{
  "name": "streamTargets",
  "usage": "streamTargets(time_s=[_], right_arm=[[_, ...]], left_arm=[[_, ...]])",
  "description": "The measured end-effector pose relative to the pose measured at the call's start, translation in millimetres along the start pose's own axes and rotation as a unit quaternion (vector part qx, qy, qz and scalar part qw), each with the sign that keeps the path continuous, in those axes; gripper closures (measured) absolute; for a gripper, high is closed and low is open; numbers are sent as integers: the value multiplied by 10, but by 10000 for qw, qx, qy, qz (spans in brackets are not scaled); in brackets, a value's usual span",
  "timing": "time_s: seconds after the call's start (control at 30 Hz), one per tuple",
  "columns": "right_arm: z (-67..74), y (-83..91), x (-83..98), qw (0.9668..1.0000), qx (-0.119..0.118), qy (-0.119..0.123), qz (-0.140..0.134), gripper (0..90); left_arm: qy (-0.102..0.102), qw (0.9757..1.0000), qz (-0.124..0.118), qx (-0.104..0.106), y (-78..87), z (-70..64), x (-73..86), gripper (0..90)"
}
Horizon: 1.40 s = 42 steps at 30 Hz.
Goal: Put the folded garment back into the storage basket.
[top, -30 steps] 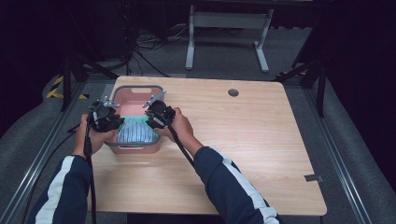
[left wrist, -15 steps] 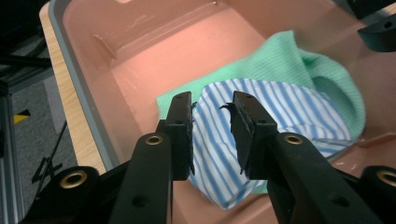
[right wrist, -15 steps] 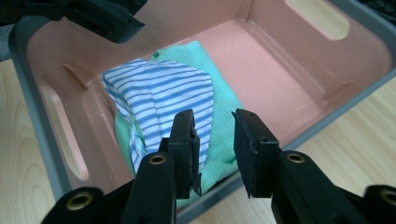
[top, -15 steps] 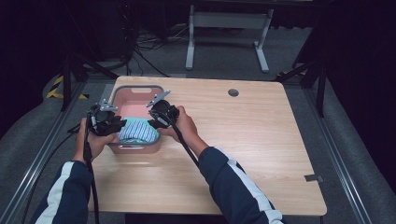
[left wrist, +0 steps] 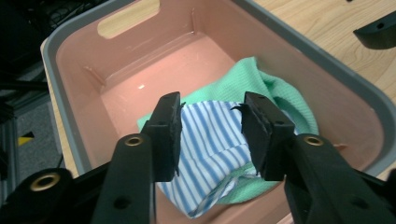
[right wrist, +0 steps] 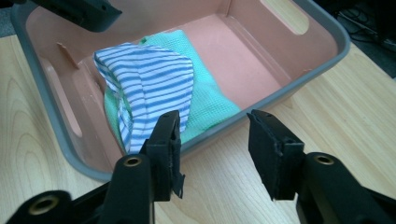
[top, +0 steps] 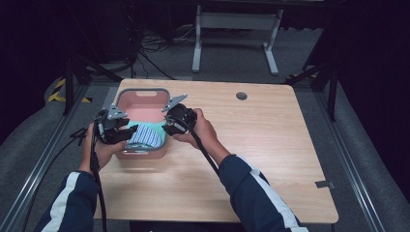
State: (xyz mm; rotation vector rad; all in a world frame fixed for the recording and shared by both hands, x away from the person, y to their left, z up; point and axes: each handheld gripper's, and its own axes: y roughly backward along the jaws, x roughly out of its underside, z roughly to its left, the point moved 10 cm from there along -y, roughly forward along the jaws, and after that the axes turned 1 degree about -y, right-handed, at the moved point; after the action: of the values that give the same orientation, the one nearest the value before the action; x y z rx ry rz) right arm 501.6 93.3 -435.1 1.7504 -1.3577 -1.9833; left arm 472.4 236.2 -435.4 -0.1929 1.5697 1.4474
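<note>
both pairs of jaws have just been opening and stand parted, nothing between them: left gripper point(left wrist: 212, 135) over the striped cloth point(left wrist: 212, 154), right gripper point(right wrist: 215, 149) at the near rim. the cloth lies released in the pink basket's point(top: 140, 93) near end on a green cloth point(right wrist: 205, 100), apparently slumped; placement looks complete.

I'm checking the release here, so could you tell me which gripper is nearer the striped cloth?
Left. The left gripper hangs open just above the striped cloth inside the pink bin. The right gripper, also open, sits outside the bin's rim, over the table.
</note>
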Motion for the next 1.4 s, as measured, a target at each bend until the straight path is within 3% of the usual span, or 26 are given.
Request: streamTargets(time_s=[0.33,0.57,0.73,0.9,1.03,1.17,1.4], right_arm=[[-92,163,119,9998,180,81,59,424],[-148,286,258,9996,227,125,80,344],[-187,384,376,9992,273,251,160,305],[-271,529,491,9986,375,305,221,282],[-327,654,578,9983,450,296,219,279],[-384,761,685,9975,560,328,285,280],[-409,886,879,9974,550,342,320,282]], left_arm=[[-104,9996,-217,126,39,-248,-107,473],[-86,9986,-428,283,84,-451,-196,304],[-143,9982,-453,355,105,-606,-223,234],[-265,9974,-523,426,134,-759,-256,195],[-486,9966,-496,441,147,-881,-254,179],[-688,9950,-479,542,161,-994,-260,179],[-970,9920,-531,604,205,-1176,-253,177]])
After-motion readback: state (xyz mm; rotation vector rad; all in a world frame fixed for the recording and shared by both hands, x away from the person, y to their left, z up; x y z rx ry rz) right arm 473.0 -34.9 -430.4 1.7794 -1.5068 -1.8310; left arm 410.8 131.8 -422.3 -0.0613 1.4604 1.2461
